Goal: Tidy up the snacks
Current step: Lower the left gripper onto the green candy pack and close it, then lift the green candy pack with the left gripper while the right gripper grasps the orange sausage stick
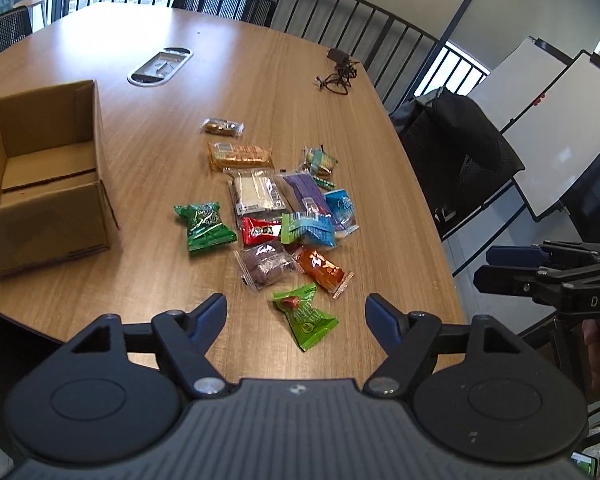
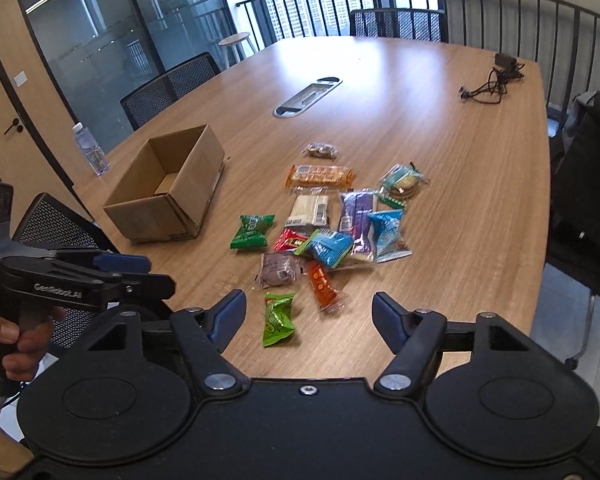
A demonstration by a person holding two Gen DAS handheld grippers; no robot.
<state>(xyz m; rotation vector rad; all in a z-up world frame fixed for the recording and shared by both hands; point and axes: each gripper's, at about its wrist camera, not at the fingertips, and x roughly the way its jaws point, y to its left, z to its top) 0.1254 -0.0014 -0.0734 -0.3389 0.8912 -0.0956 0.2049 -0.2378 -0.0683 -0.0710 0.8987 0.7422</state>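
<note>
Several wrapped snacks lie in a loose pile on the wooden table (image 1: 220,60). Nearest is a light green packet (image 1: 306,316) (image 2: 278,318), then an orange bar (image 1: 322,270) (image 2: 322,284), a purple-brown packet (image 1: 266,266) and a dark green packet (image 1: 204,226) (image 2: 252,230). An open, empty cardboard box (image 1: 40,176) (image 2: 168,186) stands left of the pile. My left gripper (image 1: 296,316) is open and empty, above the table's near edge before the light green packet. My right gripper (image 2: 310,318) is open and empty, just right of that packet.
A cable grommet (image 1: 160,65) is set in the table's middle. A tangled black cable with adapter (image 1: 340,74) lies at the far right. A water bottle (image 2: 91,154) stands beyond the box. Mesh chairs ring the table; a chair with a dark bag (image 2: 588,200) is at the right.
</note>
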